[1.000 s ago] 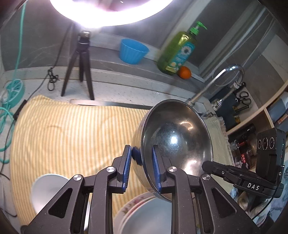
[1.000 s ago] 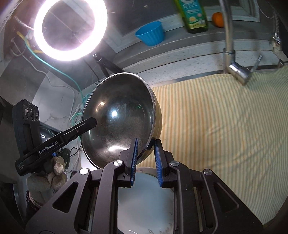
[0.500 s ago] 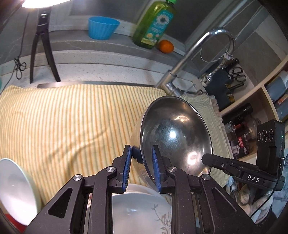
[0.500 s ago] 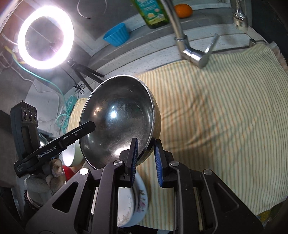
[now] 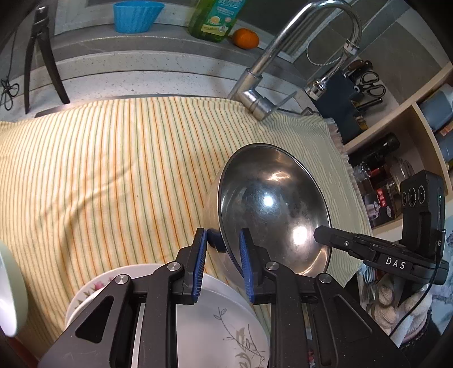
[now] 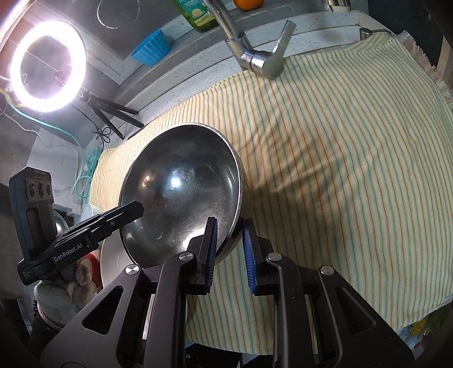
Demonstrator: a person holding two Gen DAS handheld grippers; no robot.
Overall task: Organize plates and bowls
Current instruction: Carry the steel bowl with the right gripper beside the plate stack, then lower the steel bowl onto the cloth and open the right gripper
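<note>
With both of my claws clamped on opposite edges of the same steel bowl (image 5: 271,209), I hold it tilted above the striped cloth (image 5: 113,175) that covers the counter.

Seen along my left gripper (image 5: 220,240), a pale bowl (image 5: 8,286) cuts into the far left edge of the view. Just right of it, low under my fingers, sits a stack of plates: a rose-patterned plate (image 5: 93,288) with a white plate bearing a grey leaf sprig (image 5: 220,325) on top. My left claw's blue pads (image 5: 198,269) pinch the near rim of the steel bowl, one pad outside the wall and one inside. Further right, my right gripper (image 5: 325,236) reaches in from the side and bites the opposite rim. Behind, on the ledge, stand a blue cup (image 5: 136,15), a green soap bottle (image 5: 215,19) and an orange (image 5: 245,38), with the faucet (image 5: 283,56) curving over the cloth and shelves (image 5: 402,141) at the far right.

Seen along my right gripper (image 6: 229,235), the ring light (image 6: 46,65) glares at upper left on its small tripod. Below it my left gripper (image 6: 133,209) enters from the left, closed on the bowl's far rim (image 6: 124,198). A white dish (image 6: 92,211) and part of a plate (image 6: 109,263) show beneath it. My right claw's pads (image 6: 211,252) grip the near rim of the bowl (image 6: 184,192), its hollow facing me. To the right, the cloth (image 6: 339,169) lies bare out to its fringed corner, the faucet base (image 6: 254,59) standing at its back edge.
</note>
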